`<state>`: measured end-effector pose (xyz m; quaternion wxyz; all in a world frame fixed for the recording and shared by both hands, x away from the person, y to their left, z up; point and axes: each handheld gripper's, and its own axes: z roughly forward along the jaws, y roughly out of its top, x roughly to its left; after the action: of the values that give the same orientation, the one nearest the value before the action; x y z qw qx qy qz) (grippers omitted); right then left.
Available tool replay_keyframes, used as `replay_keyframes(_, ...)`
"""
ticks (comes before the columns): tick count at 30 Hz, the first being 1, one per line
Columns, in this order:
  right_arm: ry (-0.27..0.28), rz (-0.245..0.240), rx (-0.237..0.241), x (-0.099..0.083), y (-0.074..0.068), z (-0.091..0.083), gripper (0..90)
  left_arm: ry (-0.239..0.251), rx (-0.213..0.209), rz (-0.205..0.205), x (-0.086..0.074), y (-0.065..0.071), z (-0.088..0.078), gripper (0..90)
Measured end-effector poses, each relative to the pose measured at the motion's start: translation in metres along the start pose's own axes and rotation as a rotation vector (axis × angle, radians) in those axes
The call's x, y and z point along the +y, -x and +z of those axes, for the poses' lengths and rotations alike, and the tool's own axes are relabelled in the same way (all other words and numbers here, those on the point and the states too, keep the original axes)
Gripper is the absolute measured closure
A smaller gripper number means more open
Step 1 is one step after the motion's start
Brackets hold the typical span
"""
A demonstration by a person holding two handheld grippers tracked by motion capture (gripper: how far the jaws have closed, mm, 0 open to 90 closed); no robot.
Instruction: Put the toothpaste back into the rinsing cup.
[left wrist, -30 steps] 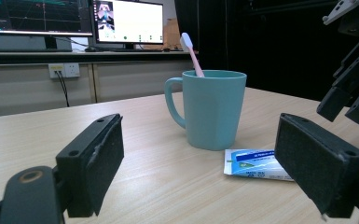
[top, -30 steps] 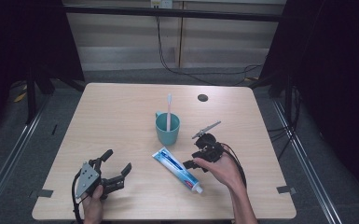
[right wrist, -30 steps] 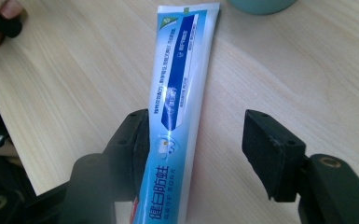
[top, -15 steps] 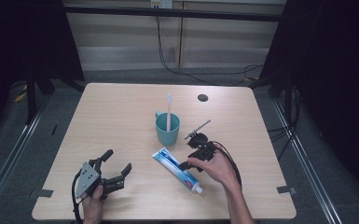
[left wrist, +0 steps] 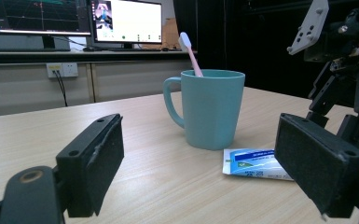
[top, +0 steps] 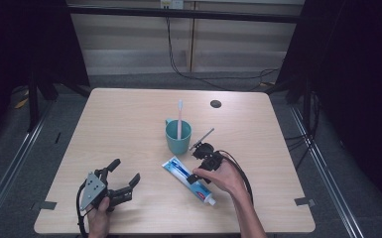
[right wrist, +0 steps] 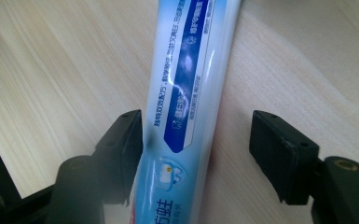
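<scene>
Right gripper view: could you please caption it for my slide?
Open right gripper straddling the toothpaste tube lying on the table.

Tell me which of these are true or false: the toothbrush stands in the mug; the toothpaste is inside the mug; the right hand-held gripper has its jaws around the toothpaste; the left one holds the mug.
1. The toothbrush stands in the mug. True.
2. The toothpaste is inside the mug. False: it lies flat on the table.
3. The right hand-held gripper has its open jaws on either side of the toothpaste. True.
4. The left hand-held gripper holds the mug. False: it is open, apart from the mug.
</scene>
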<state>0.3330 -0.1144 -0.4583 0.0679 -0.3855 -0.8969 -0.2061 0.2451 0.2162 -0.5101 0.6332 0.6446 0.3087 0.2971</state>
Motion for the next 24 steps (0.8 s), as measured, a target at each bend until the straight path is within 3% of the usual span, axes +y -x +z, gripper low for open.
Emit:
replay_keyframes(7,-0.026,-0.024,0.027,0.003,-0.004,0.009,46.0,0.001,0.0,-0.003,0.0,0.0,0.0,15.8)
replay_keyframes(9,-0.014,-0.05,0.0,0.004,-0.009,0.01,47.6,-0.001,-0.002,0.0,0.0,0.0,0.0,15.8)
replay_keyframes(24,-0.092,-0.075,-0.028,0.012,-0.011,0.018,46.8,0.005,-0.011,-0.004,0.0,0.0,0.0,15.8)
